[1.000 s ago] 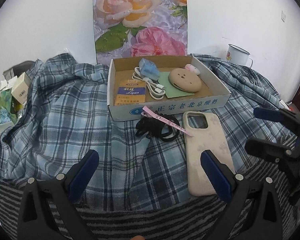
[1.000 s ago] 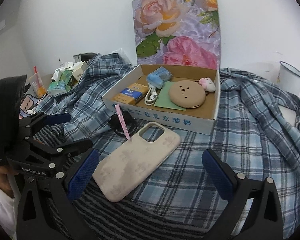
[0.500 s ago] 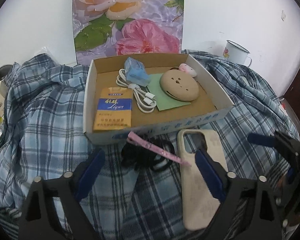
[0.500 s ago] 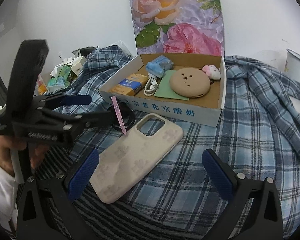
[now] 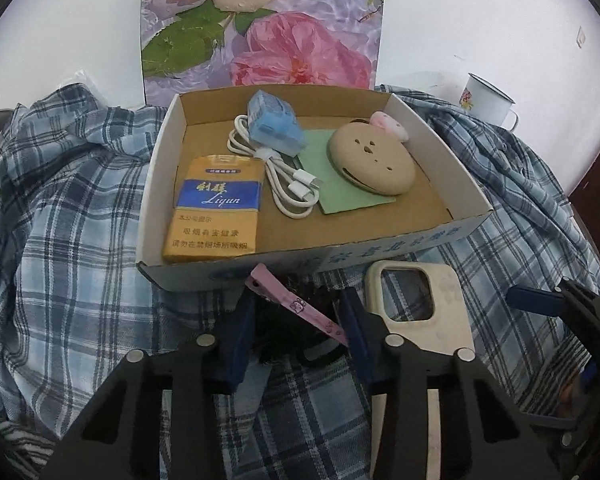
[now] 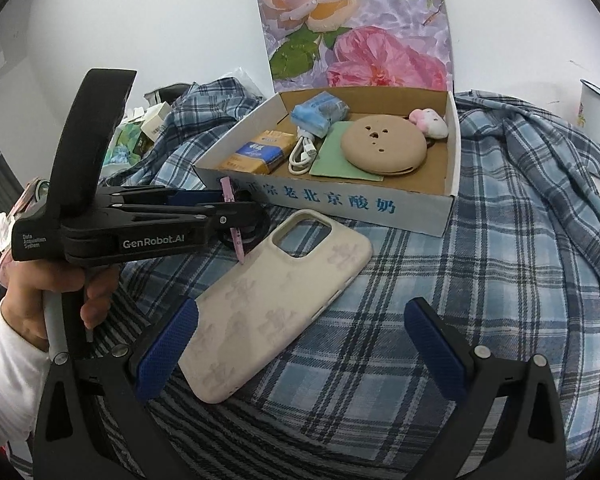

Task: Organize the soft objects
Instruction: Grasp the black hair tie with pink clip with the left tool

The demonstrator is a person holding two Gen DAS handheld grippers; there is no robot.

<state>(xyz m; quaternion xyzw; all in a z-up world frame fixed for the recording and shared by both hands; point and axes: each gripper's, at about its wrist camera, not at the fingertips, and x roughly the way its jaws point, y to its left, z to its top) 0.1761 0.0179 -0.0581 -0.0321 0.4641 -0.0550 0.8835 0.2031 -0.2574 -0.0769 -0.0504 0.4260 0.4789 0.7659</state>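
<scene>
My left gripper (image 5: 298,328) has its jaws closing around a black hair tie bundle (image 5: 288,340) with a pink hair clip (image 5: 300,306) across it, just in front of the cardboard box (image 5: 380,252); firm contact is not clear. It also shows in the right wrist view (image 6: 236,216). A beige phone case (image 6: 276,300) lies on the plaid cloth, right of the bundle. My right gripper (image 6: 300,340) is open and empty, hovering over the case's near end. The box holds a cigarette pack (image 5: 216,204), a white cable (image 5: 284,180), a blue pouch (image 5: 274,124) and a tan round pouch (image 5: 372,160).
A floral panel (image 5: 260,24) stands behind the box against the wall. A white enamel mug (image 5: 486,98) sits at the back right. Small cartons and clutter (image 6: 148,128) lie at the far left. The plaid cloth (image 6: 480,280) covers the surface.
My left gripper has moved forward to the box front and narrowed its jaws around the hair tie bundle and pink clip. The right gripper has edged forward over the phone case.
</scene>
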